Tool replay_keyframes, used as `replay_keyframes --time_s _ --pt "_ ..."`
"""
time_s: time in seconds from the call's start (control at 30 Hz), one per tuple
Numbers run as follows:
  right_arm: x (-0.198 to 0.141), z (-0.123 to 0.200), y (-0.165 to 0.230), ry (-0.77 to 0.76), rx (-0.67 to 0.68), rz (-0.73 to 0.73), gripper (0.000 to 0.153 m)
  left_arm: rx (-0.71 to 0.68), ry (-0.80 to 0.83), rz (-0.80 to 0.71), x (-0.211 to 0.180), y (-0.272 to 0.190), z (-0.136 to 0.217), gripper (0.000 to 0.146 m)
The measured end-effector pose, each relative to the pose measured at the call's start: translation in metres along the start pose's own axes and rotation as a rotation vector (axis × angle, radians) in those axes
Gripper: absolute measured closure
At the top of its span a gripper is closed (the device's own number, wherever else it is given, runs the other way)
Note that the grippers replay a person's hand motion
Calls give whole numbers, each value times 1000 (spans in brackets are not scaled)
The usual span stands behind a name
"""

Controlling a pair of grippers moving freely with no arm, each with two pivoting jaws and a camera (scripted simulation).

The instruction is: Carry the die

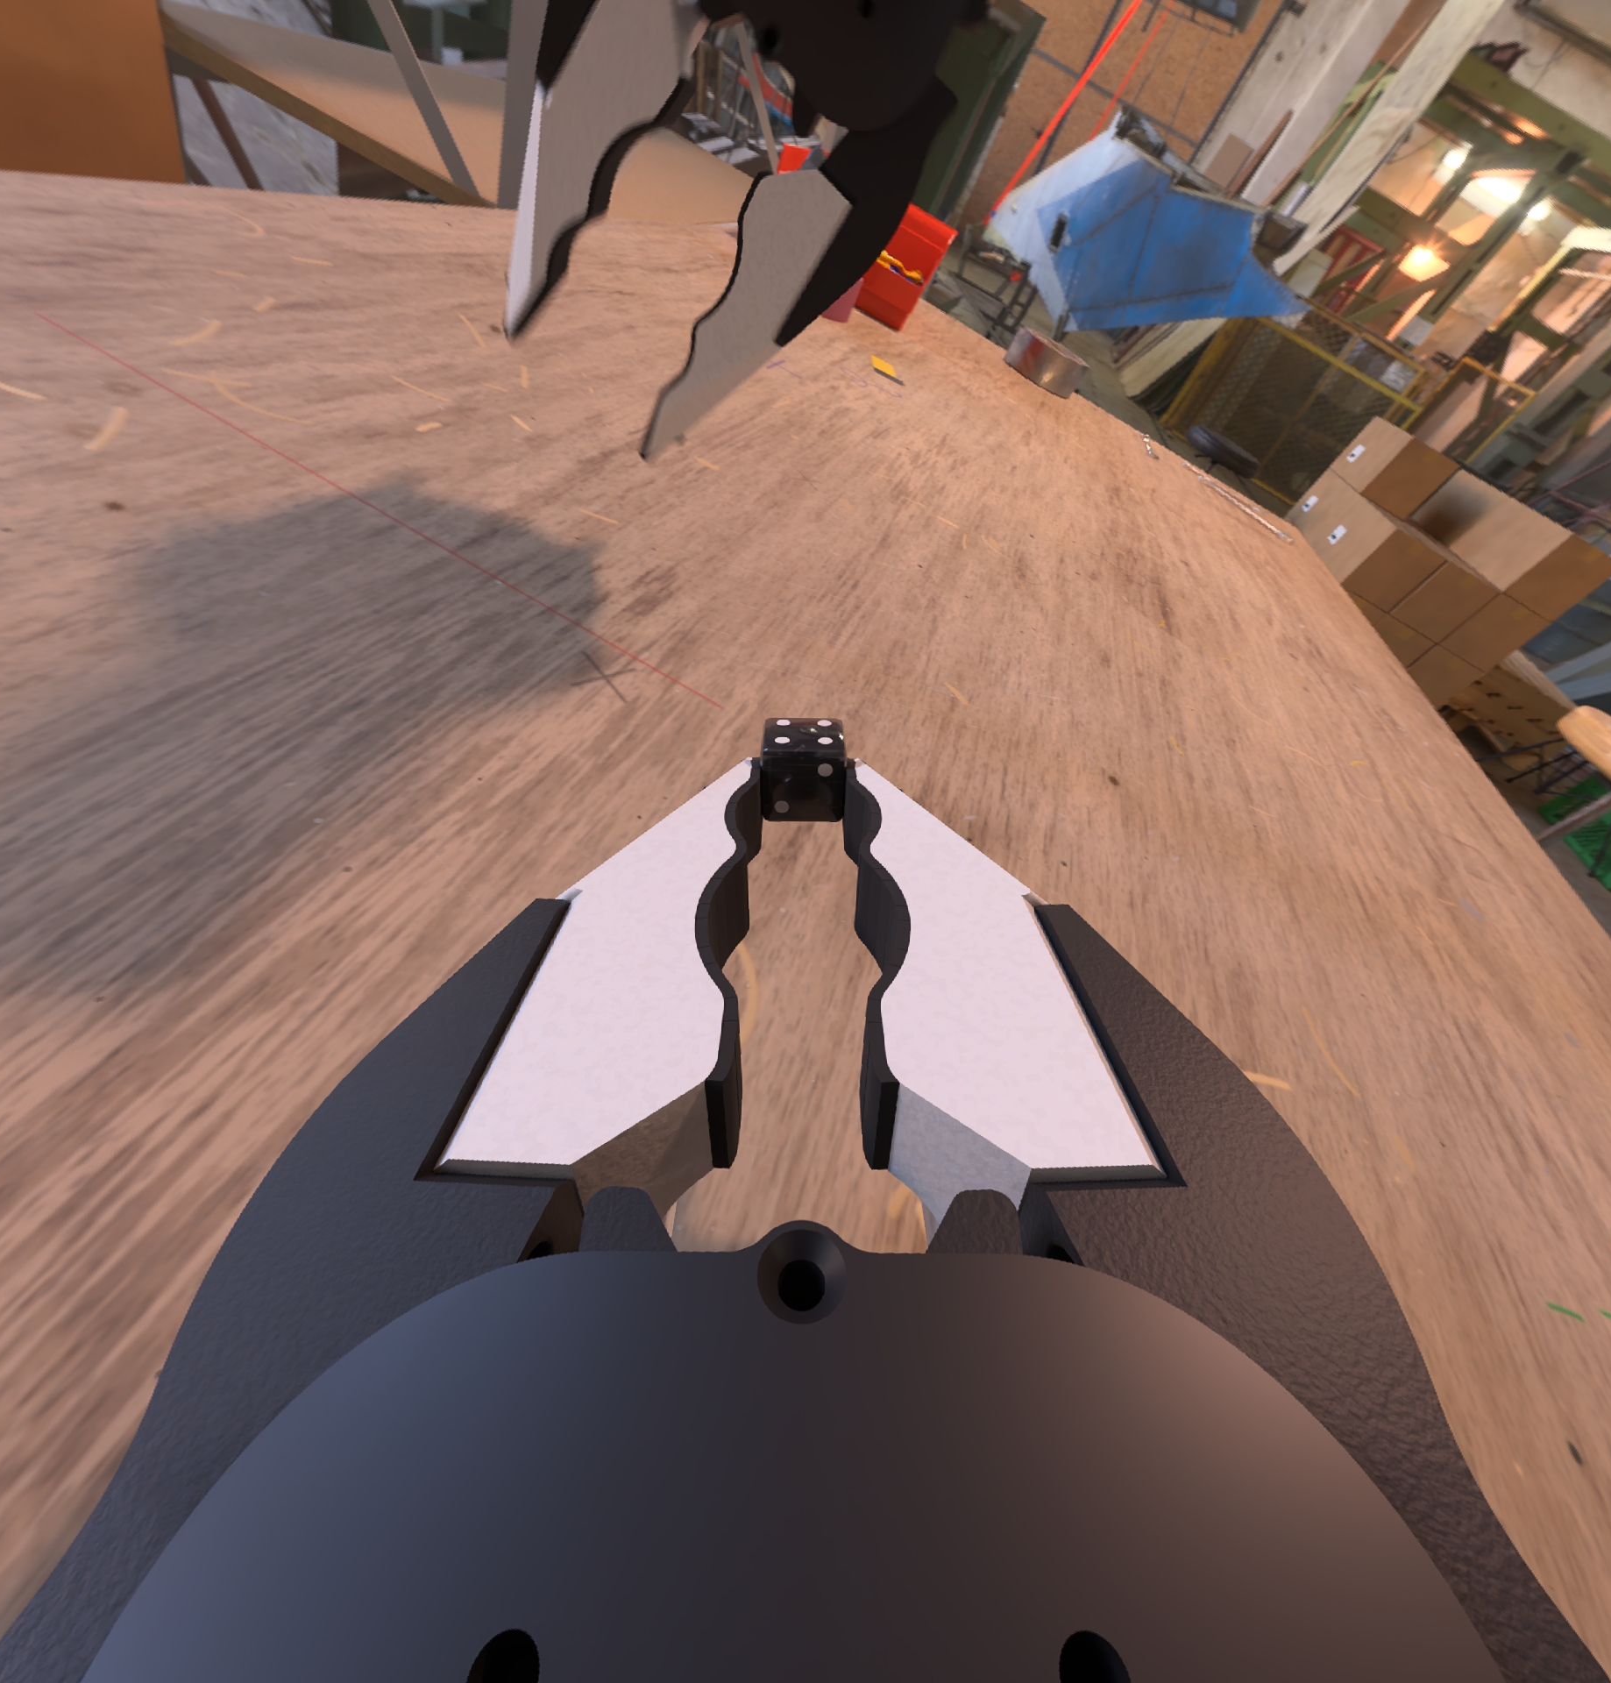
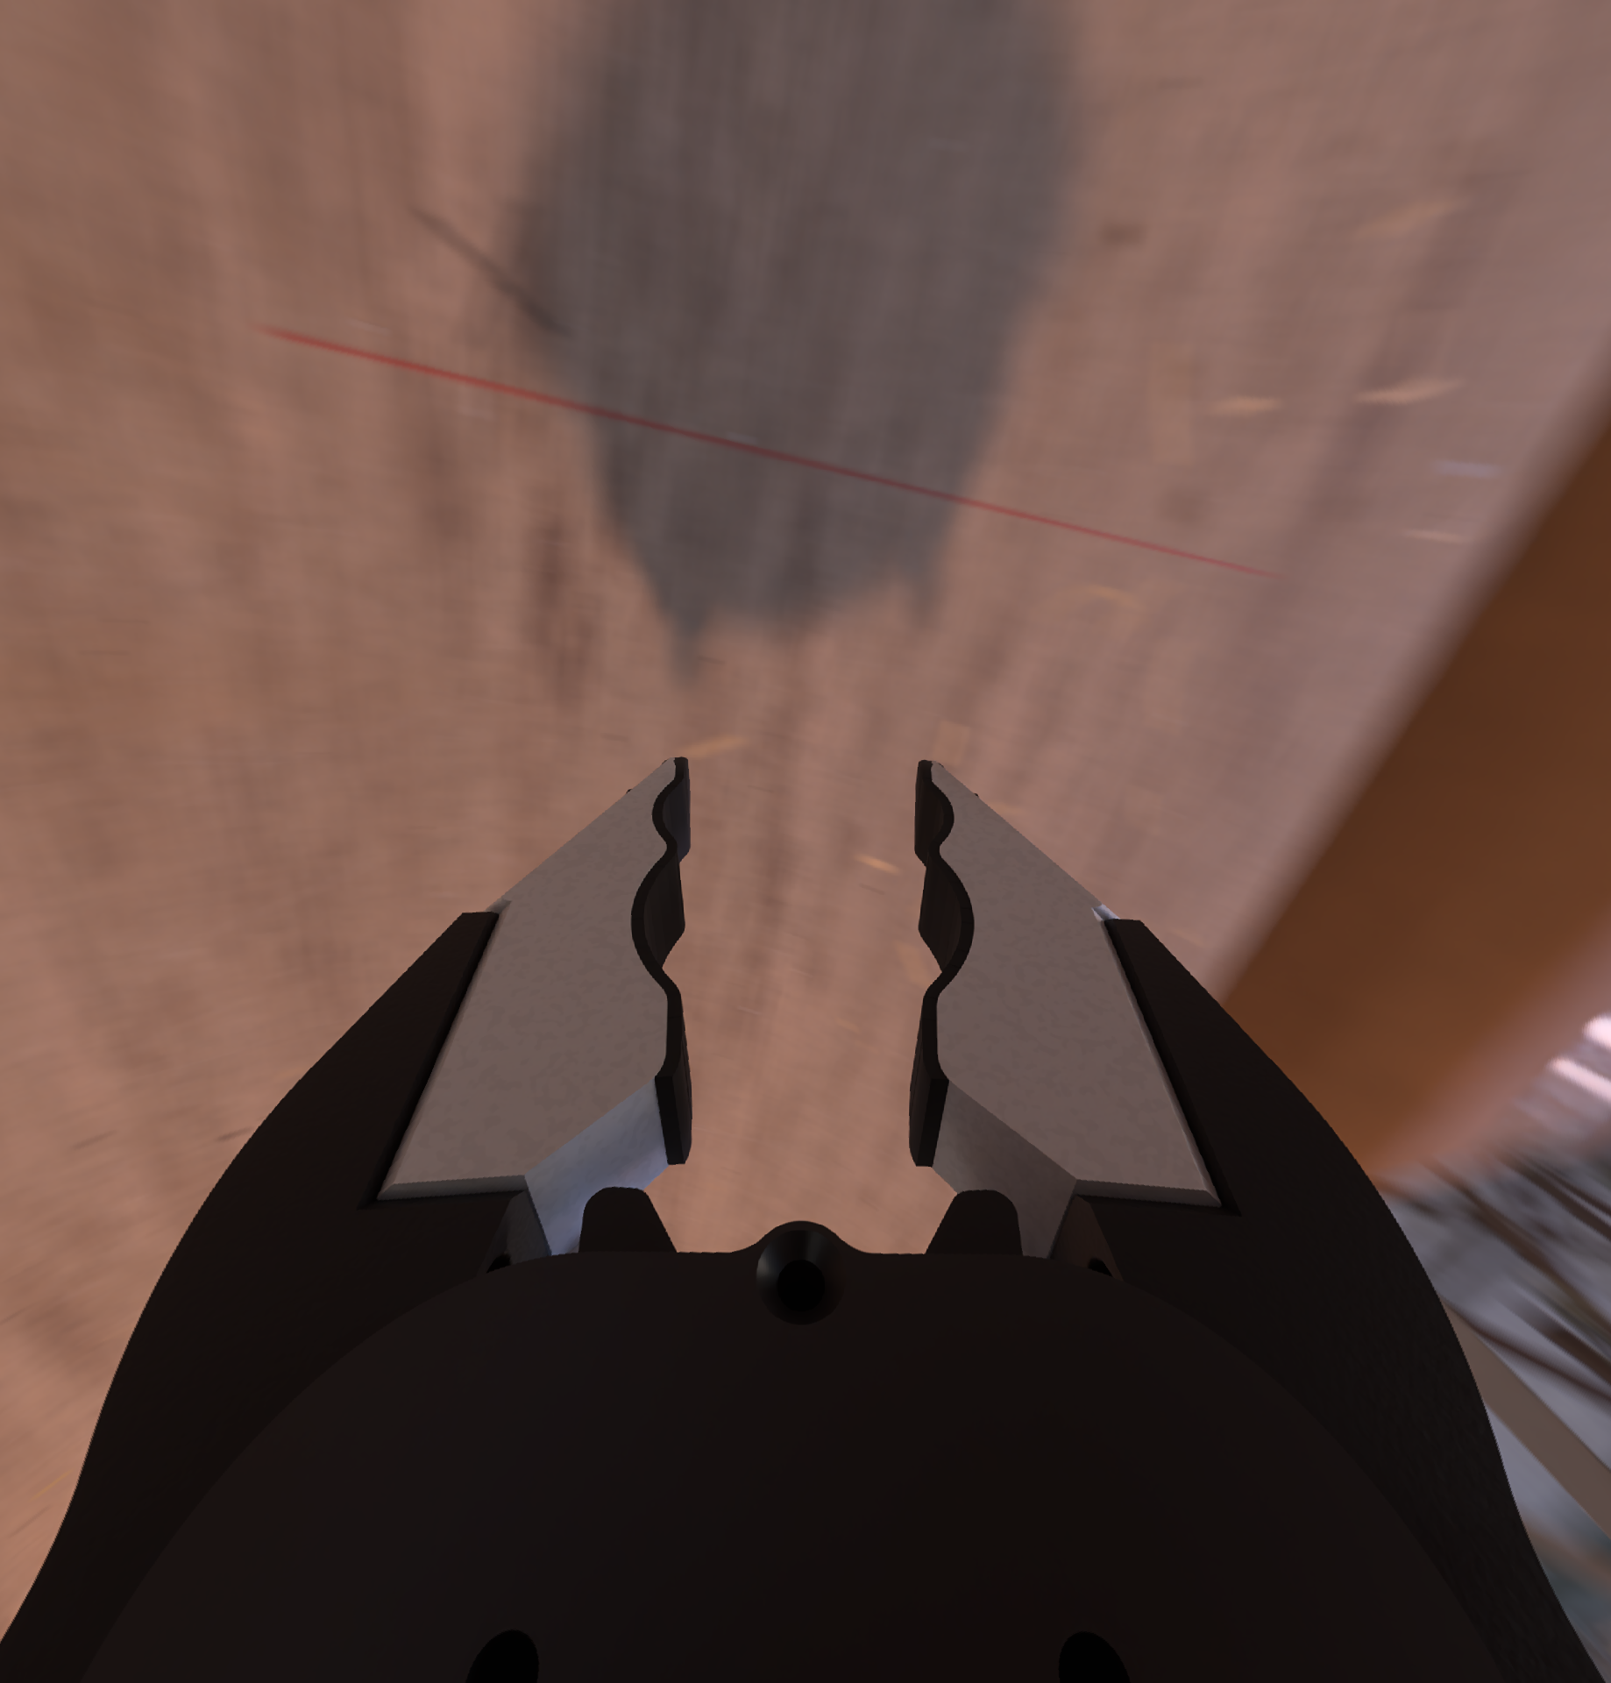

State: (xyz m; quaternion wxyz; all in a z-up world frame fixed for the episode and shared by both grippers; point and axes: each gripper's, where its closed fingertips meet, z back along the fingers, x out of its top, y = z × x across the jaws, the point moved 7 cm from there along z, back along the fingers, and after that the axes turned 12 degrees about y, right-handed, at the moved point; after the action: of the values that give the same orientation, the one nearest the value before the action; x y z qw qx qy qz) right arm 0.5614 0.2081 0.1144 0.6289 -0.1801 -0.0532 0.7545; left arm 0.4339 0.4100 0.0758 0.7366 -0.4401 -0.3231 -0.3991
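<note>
**At the fingertips: a shallow pinch on the die**

Between the very tips of the left gripper (image 1: 803, 774), narrowed onto it, sits the black die (image 1: 803, 770), apparently clear of the plywood tabletop (image 1: 1102, 729). Only the outermost pads hold it, so a jolt or slight loosening could likely let it twist out and drop. The right gripper (image 2: 802, 774) hangs spread and empty, fingers pointing down at its own shadow (image 2: 784, 364). How deep the die sits in the pinch is hidden. The right wrist view's tabletop is smeared, and background clutter is hard to read.
</note>
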Motion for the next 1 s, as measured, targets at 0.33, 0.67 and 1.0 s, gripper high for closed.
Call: replay_keyframes --time_s 0.33,0.67,1.0 --pt "12 -35 -23 388 -770 44 103 85 -9 -14 -1 3 5 130" --pt "7 -30 23 256 -648 -12 97 103 -10 -25 -2 3 6 130" --pt "-7 -4 48 9 -395 124 94 175 26 43 8 16 -1 130"
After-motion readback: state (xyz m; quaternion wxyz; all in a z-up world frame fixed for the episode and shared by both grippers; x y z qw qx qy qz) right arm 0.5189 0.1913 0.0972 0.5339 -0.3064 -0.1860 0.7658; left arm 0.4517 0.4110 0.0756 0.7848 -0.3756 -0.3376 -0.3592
